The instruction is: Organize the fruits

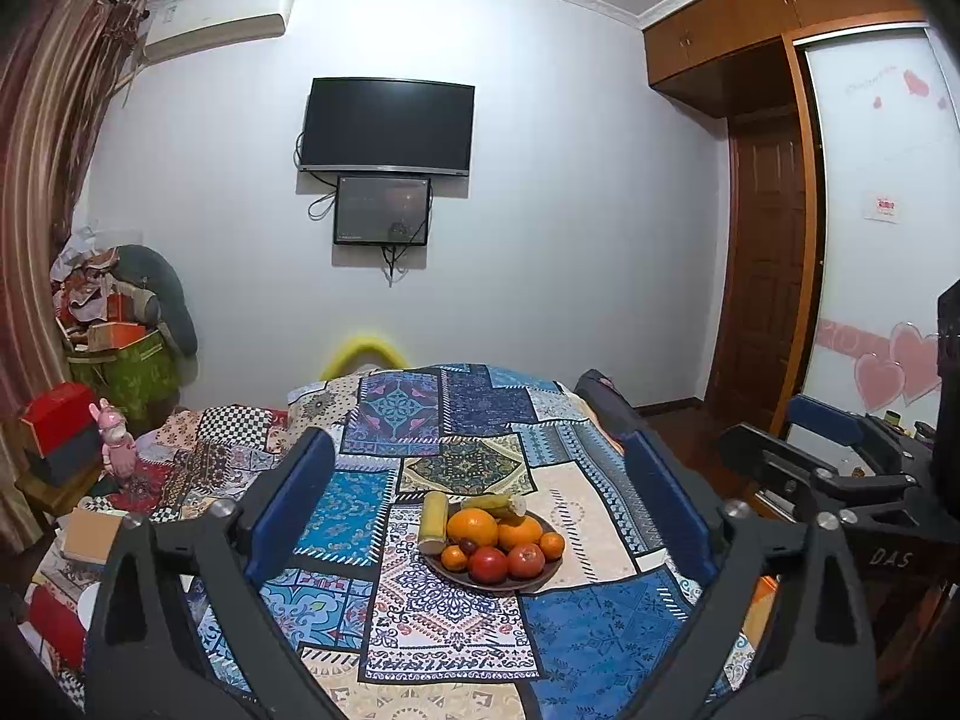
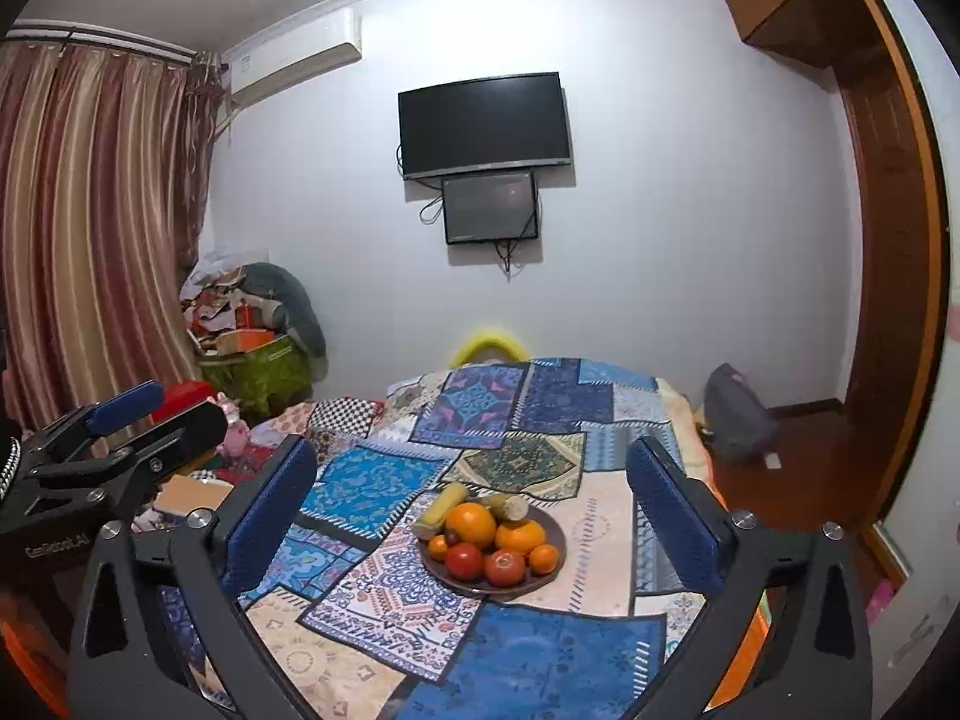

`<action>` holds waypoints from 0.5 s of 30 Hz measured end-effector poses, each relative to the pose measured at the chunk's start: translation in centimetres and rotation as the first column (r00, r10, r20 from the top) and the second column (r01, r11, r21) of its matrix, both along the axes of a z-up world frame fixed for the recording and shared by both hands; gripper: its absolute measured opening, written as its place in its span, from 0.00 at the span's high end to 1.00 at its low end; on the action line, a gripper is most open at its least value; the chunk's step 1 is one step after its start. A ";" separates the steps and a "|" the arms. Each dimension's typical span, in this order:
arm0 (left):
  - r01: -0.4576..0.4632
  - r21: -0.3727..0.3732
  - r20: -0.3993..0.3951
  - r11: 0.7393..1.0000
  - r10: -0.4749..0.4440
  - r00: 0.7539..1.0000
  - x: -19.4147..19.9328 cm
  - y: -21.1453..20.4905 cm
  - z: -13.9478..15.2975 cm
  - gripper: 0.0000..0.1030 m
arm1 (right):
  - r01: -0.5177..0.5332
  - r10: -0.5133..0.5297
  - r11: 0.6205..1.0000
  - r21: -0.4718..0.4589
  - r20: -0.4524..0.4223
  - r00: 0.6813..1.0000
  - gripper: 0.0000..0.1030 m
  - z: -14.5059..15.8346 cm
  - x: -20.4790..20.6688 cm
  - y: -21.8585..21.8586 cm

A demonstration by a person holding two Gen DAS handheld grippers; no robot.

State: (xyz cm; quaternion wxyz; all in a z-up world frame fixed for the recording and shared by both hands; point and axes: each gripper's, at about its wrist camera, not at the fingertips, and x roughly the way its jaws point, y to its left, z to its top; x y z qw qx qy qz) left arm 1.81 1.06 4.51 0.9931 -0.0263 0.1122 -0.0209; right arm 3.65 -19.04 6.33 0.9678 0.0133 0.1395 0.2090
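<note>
A brown plate [image 1: 543, 581] on the patchwork tablecloth holds large oranges [image 1: 473, 527], small tangerines [image 1: 552, 545], two red tomatoes [image 1: 487, 564], corn cobs [image 1: 434, 521] and a dark small fruit. In the right wrist view the plate [image 2: 555, 528] shows the same pile, with an orange [image 2: 471, 523] on top. My left gripper [image 1: 480, 504] is open and empty, held back from the plate. My right gripper [image 2: 471, 510] is open and empty, also short of the plate. Each gripper shows at the edge of the other's view.
The patchwork cloth [image 1: 456, 636] covers the table. A pink rabbit figure [image 1: 117, 444] and boxes stand at the left. A green box of clutter [image 2: 258, 372] sits by the curtain. A grey bag [image 2: 738, 414] lies on the floor at right. A TV [image 1: 387, 126] hangs on the wall.
</note>
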 end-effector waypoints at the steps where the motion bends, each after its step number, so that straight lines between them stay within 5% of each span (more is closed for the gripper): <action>1: -0.004 0.001 0.002 1.000 0.004 1.000 -0.1 0.0 0.0 0.01 | 0.002 -0.002 1.000 0.000 0.002 1.000 0.00 0.0 -0.1 -0.1; 15: -0.024 0.015 0.009 1.000 0.024 1.000 -0.6 0.3 -0.4 0.00 | 0.011 -0.011 1.000 -0.008 0.020 1.000 0.00 -0.2 -1.0 0.0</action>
